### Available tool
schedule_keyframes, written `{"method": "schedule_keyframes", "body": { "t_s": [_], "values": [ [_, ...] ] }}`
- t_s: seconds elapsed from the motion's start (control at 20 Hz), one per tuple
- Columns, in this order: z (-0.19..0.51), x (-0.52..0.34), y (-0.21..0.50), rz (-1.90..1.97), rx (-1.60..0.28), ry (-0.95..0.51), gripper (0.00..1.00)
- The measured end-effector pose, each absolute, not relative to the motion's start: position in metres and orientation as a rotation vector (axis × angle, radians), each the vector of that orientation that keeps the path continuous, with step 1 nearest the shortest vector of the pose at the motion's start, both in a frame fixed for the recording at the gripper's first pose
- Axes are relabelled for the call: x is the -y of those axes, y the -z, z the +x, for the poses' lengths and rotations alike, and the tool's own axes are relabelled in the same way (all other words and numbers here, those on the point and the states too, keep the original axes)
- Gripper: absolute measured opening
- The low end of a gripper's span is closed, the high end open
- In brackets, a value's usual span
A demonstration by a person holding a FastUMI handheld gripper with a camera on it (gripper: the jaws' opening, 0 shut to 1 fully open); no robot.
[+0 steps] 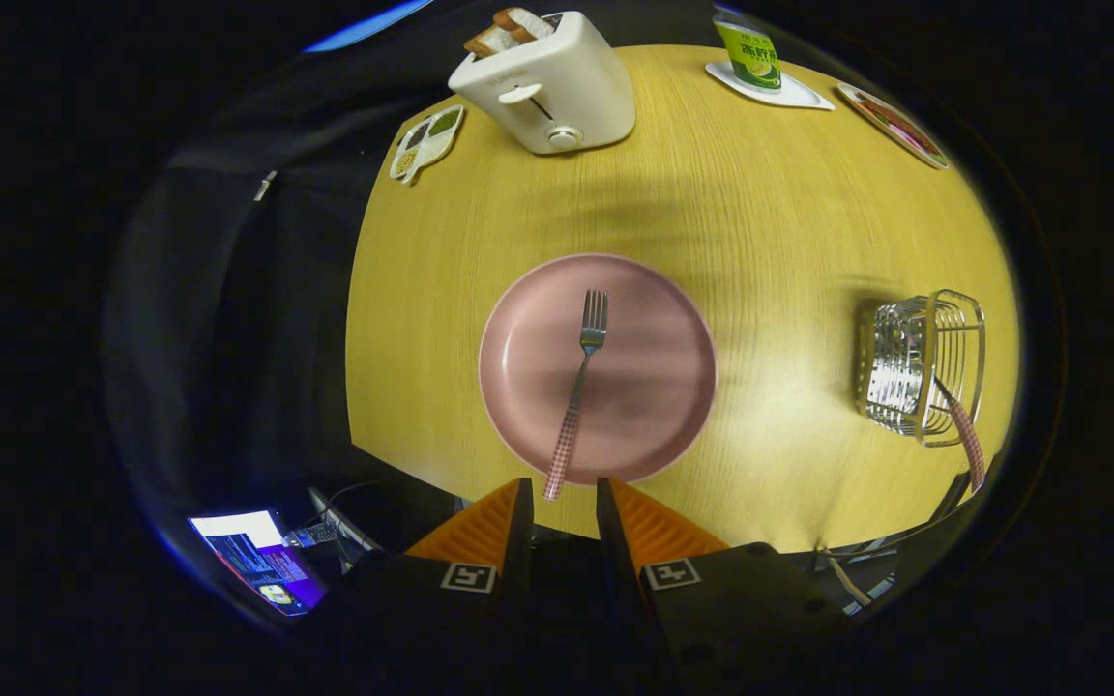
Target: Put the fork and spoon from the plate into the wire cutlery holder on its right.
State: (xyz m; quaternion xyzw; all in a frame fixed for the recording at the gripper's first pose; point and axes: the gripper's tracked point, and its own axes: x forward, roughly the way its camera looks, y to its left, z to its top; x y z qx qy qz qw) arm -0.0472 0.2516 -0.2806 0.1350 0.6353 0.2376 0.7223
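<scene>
1. The fingers (562, 498) stand parted by a narrow gap and hold nothing; the end of the fork's handle lies in line with that gap, just ahead of the tips.
2. The fork (578, 387) lies on the pink plate (518, 387), tines pointing away from the fingers, its checked handle reaching over the plate's near rim.
3. The wire cutlery holder (920, 367) stands on the yellow counter (770, 232) well to the right of the plate. A checked handle like the fork's sticks out of it toward the near side, most likely the spoon (965, 435), so I judge that half of the task done and the fork still to go.
4. Handling: the fork looks stiff and light, with a thin metal neck that is likely slippery. The wrapped handle seems the better place to take hold, near its end where it overhangs the rim and leaves room under it for a finger.
5. The plate is probably ceramic and may slide or clink if the fingers press down on its rim.
6. Beyond the plate stand a white toaster (547, 82) with bread, a small divided dish (426, 143) and a green carton (750, 53) on a saucer.
</scene>
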Motion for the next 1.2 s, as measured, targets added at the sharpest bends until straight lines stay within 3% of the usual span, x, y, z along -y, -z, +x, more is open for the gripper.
{"method": "schedule_keyframes", "body": {
  "t_s": [0.7,0.85,1.2],
  "values": [
    [-0.051,-0.297,0.369,0.23,-1.474,-0.345,0.41],
    [-0.048,-0.299,0.375,0.223,-1.473,-0.343,0.14],
    [-0.052,-0.28,0.336,0.282,-1.458,-0.452,0.1]
  ]
}}
